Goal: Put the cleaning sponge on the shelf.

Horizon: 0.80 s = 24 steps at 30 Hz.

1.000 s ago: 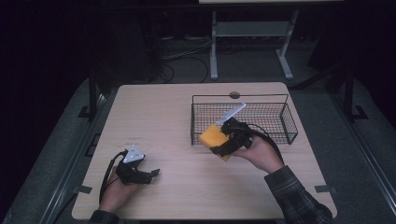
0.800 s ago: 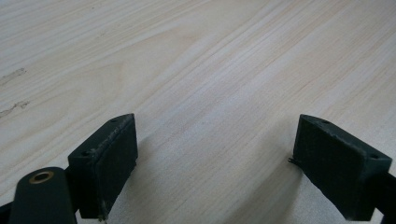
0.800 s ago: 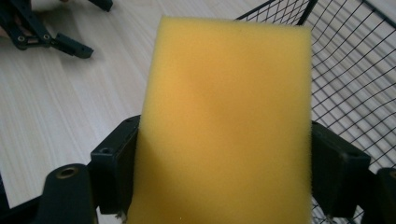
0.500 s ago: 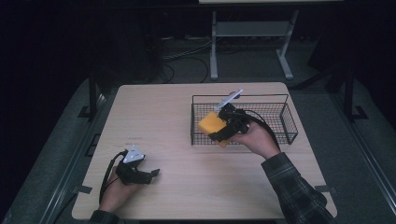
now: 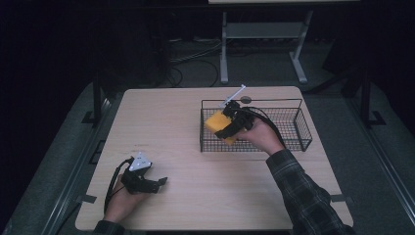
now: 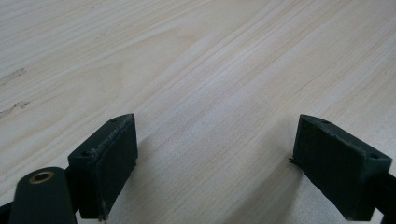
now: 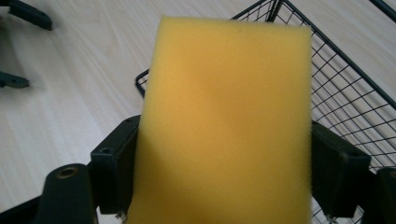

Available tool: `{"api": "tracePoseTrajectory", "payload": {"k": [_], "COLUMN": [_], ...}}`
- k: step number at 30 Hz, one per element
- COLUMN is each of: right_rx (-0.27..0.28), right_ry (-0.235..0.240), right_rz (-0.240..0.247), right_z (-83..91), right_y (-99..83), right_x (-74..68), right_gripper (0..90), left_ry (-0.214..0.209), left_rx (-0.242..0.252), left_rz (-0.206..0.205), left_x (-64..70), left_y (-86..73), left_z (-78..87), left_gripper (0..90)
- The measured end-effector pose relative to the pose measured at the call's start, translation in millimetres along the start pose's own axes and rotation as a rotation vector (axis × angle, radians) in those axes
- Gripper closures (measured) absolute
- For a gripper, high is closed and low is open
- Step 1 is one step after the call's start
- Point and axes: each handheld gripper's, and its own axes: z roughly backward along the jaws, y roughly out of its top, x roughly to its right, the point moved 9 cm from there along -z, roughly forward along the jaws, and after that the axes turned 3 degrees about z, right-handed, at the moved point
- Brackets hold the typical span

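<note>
A yellow sponge hangs over the left end of the black wire basket, with my right gripper shut on it. In the right gripper view the sponge stands between both jaws, above the basket's corner. Near the table's front left my left gripper rests low over the bare wood. Its jaws stand wide apart in the left gripper view, left gripper holding nothing.
The light wooden table has bare room left of the basket. A small round hole sits at the far edge. Behind the table stand a metal frame and cables on a dark floor.
My right gripper carried the sponge up and away from me, from the basket's front wall to over its left end. The left gripper stayed put.
</note>
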Motion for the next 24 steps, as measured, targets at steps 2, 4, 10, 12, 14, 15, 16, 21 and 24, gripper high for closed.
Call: {"api": "tracePoseTrajectory", "payload": {"k": [2,4,10,12,14,15,16,21,24], "right_rx": [-0.002,-0.004,-0.012,-0.013,-0.015,-0.017,-0.018,-0.030,-0.041], "right_ry": [-0.004,-0.009,-0.019,-0.020,-0.027,-0.026,-0.026,-0.022,-0.016], "right_rz": [0.000,-0.008,-0.013,-0.022,-0.026,-0.027,-0.028,-0.026,-0.030], "right_z": [-3.4,-6.2,-14.8,-18.6,-22.8,-24.8,-27.0,-39.0,-43.9], "right_y": [2.5,5.3,12.2,13.4,13.9,14.0,14.3,13.7,13.0], "right_x": [4.3,8.0,17.9,21.1,24.9,26.4,27.6,30.4,30.0], "right_gripper": [22.0,22.0,22.0,21.9,22.0,22.0,21.9,21.9,21.9], "left_ry": [0.000,0.000,0.000,0.001,0.001,0.001,0.001,0.001,0.001], "left_rx": [0.000,0.000,0.000,-0.001,-0.001,-0.001,-0.001,-0.001,-0.001], "left_rz": [0.000,0.000,0.000,-0.001,-0.001,-0.001,-0.001,0.000,0.000], "left_x": [0.0,0.0,0.0,-0.1,-0.2,-0.2,-0.2,-0.2,-0.1], "left_y": [0.0,0.0,-0.1,-0.1,-0.1,-0.1,-0.2,-0.1,-0.1], "left_z": [0.0,0.0,0.0,0.0,0.0,0.1,0.1,0.0,0.0], "left_gripper": [12.9,12.9,12.9,12.9,12.9,12.9,12.9,12.9,12.8]}}
